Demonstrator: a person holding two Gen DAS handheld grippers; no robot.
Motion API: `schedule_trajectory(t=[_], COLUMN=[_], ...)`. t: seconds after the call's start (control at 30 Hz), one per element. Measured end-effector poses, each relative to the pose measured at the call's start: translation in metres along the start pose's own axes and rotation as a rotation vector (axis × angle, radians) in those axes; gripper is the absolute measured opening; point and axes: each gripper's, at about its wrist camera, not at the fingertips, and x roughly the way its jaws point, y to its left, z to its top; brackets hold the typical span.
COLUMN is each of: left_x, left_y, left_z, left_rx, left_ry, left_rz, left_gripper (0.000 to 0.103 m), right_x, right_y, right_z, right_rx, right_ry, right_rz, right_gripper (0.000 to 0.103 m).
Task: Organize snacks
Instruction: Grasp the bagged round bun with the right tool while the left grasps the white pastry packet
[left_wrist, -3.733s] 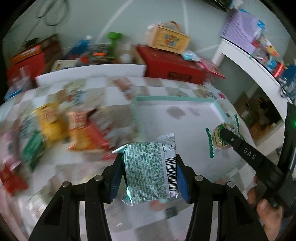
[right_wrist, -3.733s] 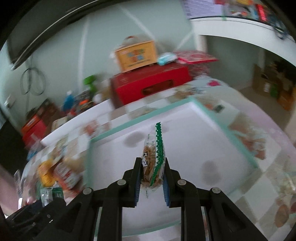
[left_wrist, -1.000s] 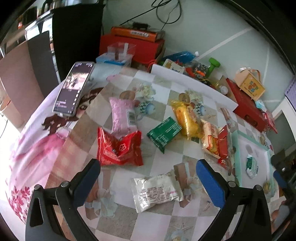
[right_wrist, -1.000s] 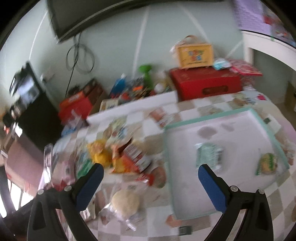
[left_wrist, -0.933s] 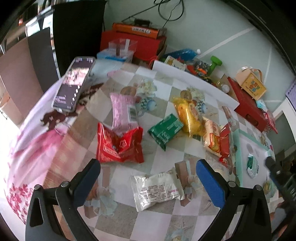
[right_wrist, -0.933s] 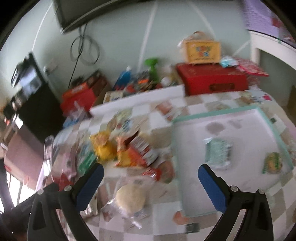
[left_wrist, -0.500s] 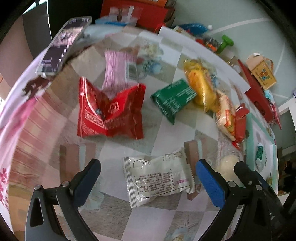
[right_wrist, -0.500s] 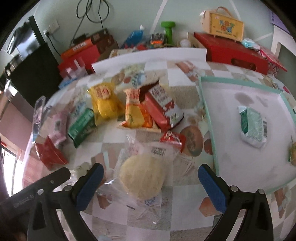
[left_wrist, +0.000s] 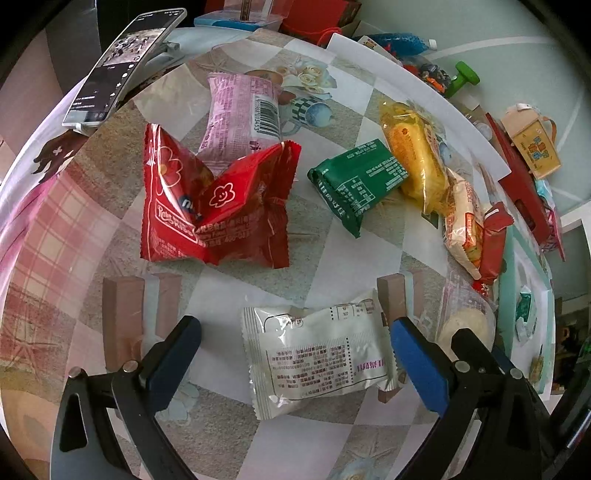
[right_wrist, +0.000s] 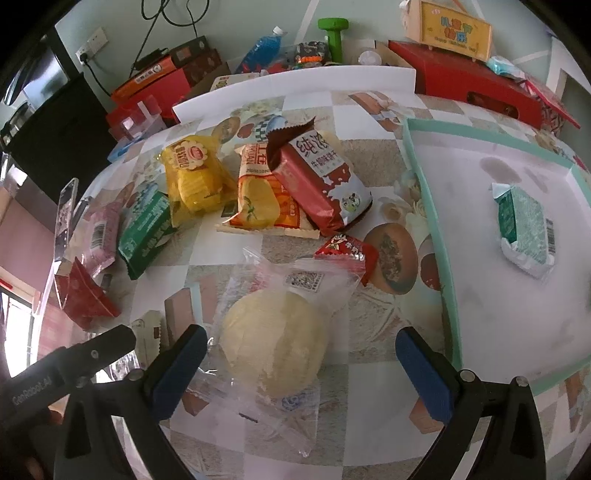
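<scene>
- My left hand-held gripper (left_wrist: 295, 354) is spread wide and empty around the white snack packet (left_wrist: 317, 354) lying flat on the bench (left_wrist: 332, 236).
- My right hand-held gripper (right_wrist: 297, 362) is equally wide, empty, straddling the round pastry in clear wrap (right_wrist: 275, 341).
- The white packet looks light, puffy and slick; I judge a pinch across its middle safest.
- The pastry seems soft and crumbly, its film loose; squeeze gently at the widest part.
- The tray (right_wrist: 430, 221) holds a green-white packet (right_wrist: 524, 230); its far edge is cut off.
- The print on the white packet is too small for me to read.
</scene>
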Motion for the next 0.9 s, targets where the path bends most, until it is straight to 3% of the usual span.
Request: schedule_trajectory(t=[0.5,0.77,0.9], left_x=[-0.001,0.008,0.012], left_y=[0.002,-0.012,-0.024], left_z=[0.001,0.004,-0.001], left_rx=[-0.013,0.013,0.057], left_ry=[0.008,0.022,0.027], left_rz=[-0.011,-0.016,0.003], left_gripper=[0.102,0.102,0.102], right_x=[0.008,0.006,0.005], right_y=[0.015,-0.002,-0.004], right_z=[-0.001,-0.001,0.0], right_rx=[-0.084,-0.061,-0.069], right_ry=[0.001,0.027,0.026], right_rz=[-0.038,-0.081,-0.089], right_gripper=[0.103,0.086,0.085])
